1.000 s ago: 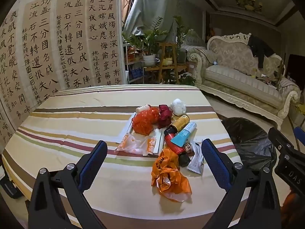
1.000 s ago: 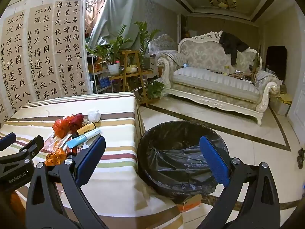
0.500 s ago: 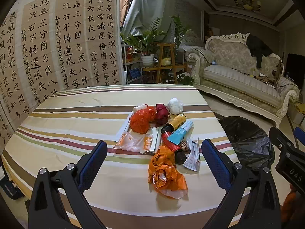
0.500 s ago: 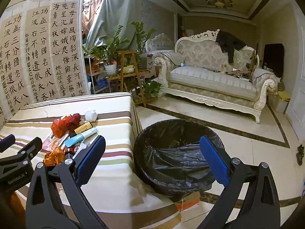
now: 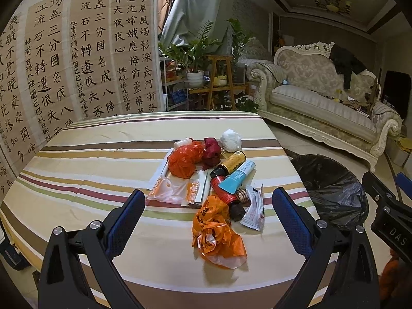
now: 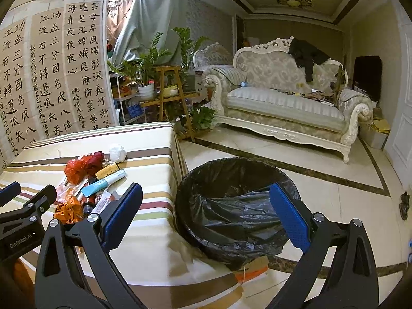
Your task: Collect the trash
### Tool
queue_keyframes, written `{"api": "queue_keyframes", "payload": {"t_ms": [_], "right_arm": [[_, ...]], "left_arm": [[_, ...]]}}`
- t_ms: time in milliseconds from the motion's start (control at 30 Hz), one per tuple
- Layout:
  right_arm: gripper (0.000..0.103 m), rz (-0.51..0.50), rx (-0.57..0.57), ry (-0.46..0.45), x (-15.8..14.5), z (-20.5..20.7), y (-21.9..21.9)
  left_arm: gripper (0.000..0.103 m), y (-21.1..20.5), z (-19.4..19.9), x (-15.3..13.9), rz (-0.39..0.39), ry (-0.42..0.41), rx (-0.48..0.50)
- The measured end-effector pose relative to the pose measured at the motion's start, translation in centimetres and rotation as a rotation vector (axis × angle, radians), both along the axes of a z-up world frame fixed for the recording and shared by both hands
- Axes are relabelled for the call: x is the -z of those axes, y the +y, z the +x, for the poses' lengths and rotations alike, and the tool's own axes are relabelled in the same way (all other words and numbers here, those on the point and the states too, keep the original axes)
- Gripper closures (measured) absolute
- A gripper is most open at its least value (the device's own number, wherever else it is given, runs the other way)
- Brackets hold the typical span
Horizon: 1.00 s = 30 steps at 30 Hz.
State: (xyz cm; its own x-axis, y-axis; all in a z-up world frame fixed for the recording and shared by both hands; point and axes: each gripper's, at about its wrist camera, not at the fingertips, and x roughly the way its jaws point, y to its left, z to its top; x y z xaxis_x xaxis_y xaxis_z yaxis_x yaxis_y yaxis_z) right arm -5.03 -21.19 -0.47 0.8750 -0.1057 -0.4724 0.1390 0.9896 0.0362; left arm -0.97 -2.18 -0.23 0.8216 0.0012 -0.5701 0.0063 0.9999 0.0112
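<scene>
Two views split the scene between them. My left wrist view looks down on the striped table (image 5: 85,177), with the trash heap in the middle of the frame; only here do I see the crumpled orange bag (image 5: 219,234) lying nearest, low centre, and the white wrapper (image 5: 253,209) just right of it. My left gripper (image 5: 208,221) is spread wide, holding nothing, its fingers framing the heap. My right wrist view pushes that heap to the left edge and puts the black-lined bin (image 6: 239,206) in the centre, standing on the floor just beside the table. My right gripper (image 6: 206,216) is also spread and empty, with the bin's mouth between its fingers. The blue tube (image 5: 238,177) lies with its long axis running from lower left to upper right of the left view. The yellow bottle (image 5: 230,164) lies parallel beside it, dark cap toward lower left. A white paper ball (image 5: 231,140) sits at the heap's far end.
</scene>
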Motion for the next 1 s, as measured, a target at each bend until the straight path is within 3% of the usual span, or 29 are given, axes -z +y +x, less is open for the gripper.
{"api": "queue_keyframes", "payload": {"t_ms": [1000], "right_arm": [[0.007,0.002,0.0,0.015,0.43,0.16,-0.34]], "left_arm": [[0.007,-0.26,0.52,0.58,-0.003,0.019,0.006]]}}
